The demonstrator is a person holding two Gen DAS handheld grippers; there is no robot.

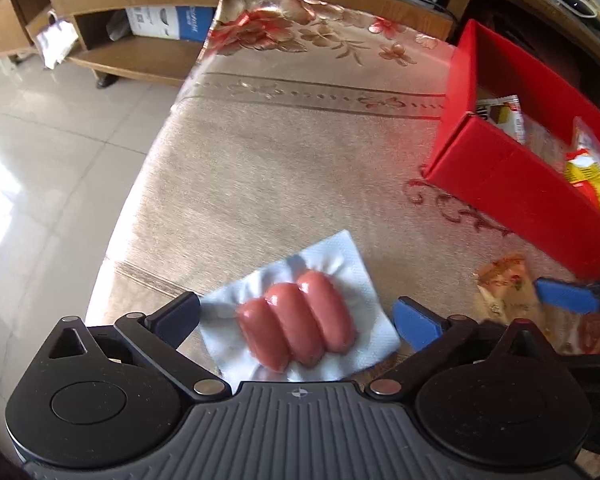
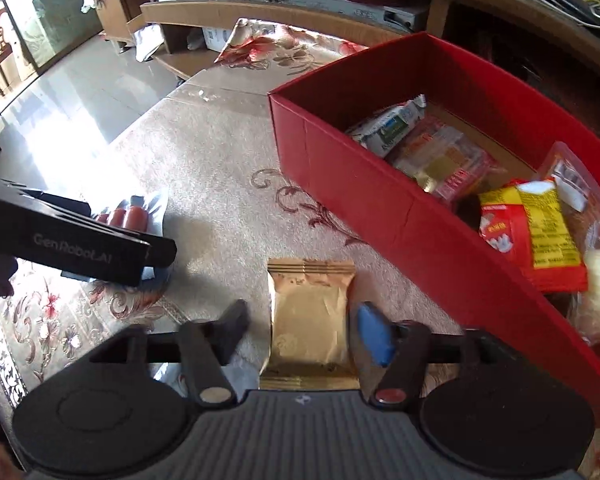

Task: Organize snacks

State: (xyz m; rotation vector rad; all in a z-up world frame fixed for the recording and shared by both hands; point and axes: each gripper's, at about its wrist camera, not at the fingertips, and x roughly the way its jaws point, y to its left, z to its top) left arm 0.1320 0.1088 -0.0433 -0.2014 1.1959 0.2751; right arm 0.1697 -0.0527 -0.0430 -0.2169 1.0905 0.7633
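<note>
bare tablecloth (image 1: pixel 260 168) is being left free up to the red box (image 2: pixel 380 208). the sausage pack (image 1: pixel 296 320) is being straddled by the released left gripper (image 1: pixel 296 320), the gold packet (image 2: pixel 308 320) by the released right gripper (image 2: pixel 304 330), both angled downward.

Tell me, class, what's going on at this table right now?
A person is sorting snacks into a red box with two hand-held tools. The left tool, open, straddles a sealed pack of three sausages. The right tool, open, straddles a gold snack packet beside the box, which already holds several packets.
</note>
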